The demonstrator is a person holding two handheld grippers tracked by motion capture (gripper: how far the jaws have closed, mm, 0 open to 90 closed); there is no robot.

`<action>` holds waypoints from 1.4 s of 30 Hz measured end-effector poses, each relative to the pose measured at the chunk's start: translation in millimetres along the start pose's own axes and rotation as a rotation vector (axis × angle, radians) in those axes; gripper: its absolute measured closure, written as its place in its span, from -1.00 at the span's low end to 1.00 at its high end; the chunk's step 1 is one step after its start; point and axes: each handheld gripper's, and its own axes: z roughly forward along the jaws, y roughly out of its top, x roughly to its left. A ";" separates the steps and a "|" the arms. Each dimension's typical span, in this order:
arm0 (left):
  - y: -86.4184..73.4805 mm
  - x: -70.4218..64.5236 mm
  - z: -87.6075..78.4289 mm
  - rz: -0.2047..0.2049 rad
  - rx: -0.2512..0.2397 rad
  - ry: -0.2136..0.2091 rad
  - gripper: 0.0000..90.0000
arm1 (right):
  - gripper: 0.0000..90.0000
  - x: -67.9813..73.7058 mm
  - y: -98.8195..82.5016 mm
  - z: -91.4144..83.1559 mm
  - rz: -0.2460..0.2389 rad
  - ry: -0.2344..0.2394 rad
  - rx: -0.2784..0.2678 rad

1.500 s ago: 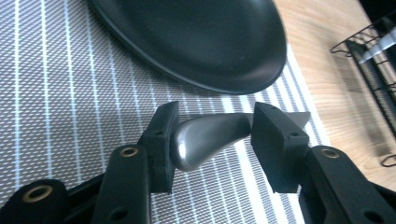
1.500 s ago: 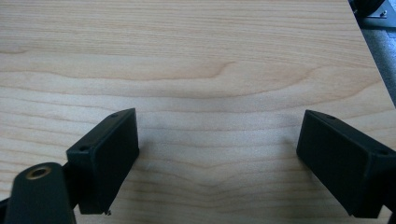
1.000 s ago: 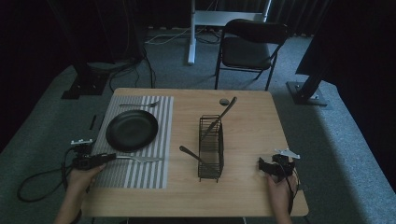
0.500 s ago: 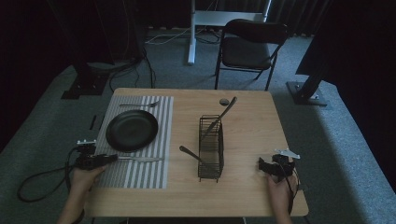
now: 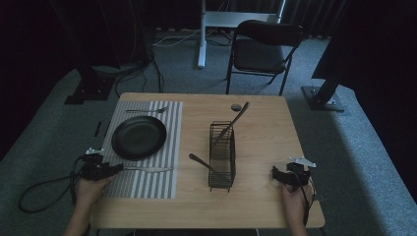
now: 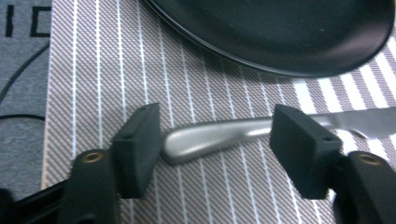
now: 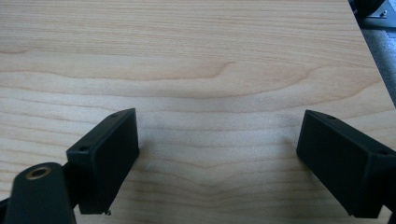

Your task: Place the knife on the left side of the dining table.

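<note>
A silver knife [image 5: 147, 169] lies flat on the striped placemat [image 5: 147, 184], just in front of the black plate [image 5: 138, 136]. My left gripper [image 5: 115, 168] sits at the knife's handle end. In the left gripper view the handle [image 6: 205, 140] lies on the mat between the jaws of the left gripper [image 6: 215, 126]. Those jaws have just been opening, and the pads stand off the handle's sides. My right gripper [image 5: 275, 173] rests near the table's right front corner. It is open over bare wood [image 7: 187, 56], with nothing between the pads of the right gripper [image 7: 219, 140].
A fork [image 5: 146, 110] lies at the placemat's far edge. A black wire basket [image 5: 222, 155] stands mid-table with a long utensil [image 5: 236, 120] leaning out and another [image 5: 201, 163] sticking out to the left. A small round object [image 5: 236, 106] sits near the far edge. A folding chair [image 5: 265, 49] stands beyond the table.
</note>
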 end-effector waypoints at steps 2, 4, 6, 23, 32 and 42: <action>-3.7 -1.8 -2.3 -0.008 -0.005 -0.012 -0.28 | -0.73 0.0 0.0 0.0 0.000 0.000 0.000; -7.5 -3.9 -5.7 -0.012 -0.023 0.006 -0.34 | -0.73 0.0 0.0 -0.1 0.000 0.000 0.001; -11.9 -6.3 -8.6 -0.012 -0.040 0.001 -0.38 | -0.73 0.1 0.0 -0.1 0.001 0.000 0.001; -41.1 -30.3 -12.6 0.056 -0.087 0.078 -1.00 | -0.73 0.0 0.0 0.0 0.000 0.000 0.000; -52.8 -30.4 -15.1 0.071 -0.138 0.150 -1.00 | -0.73 0.1 0.0 -0.1 0.001 0.000 0.001; -64.2 -28.9 -13.1 0.067 -0.183 0.193 -0.99 | -0.73 0.0 0.1 0.0 0.000 0.000 0.000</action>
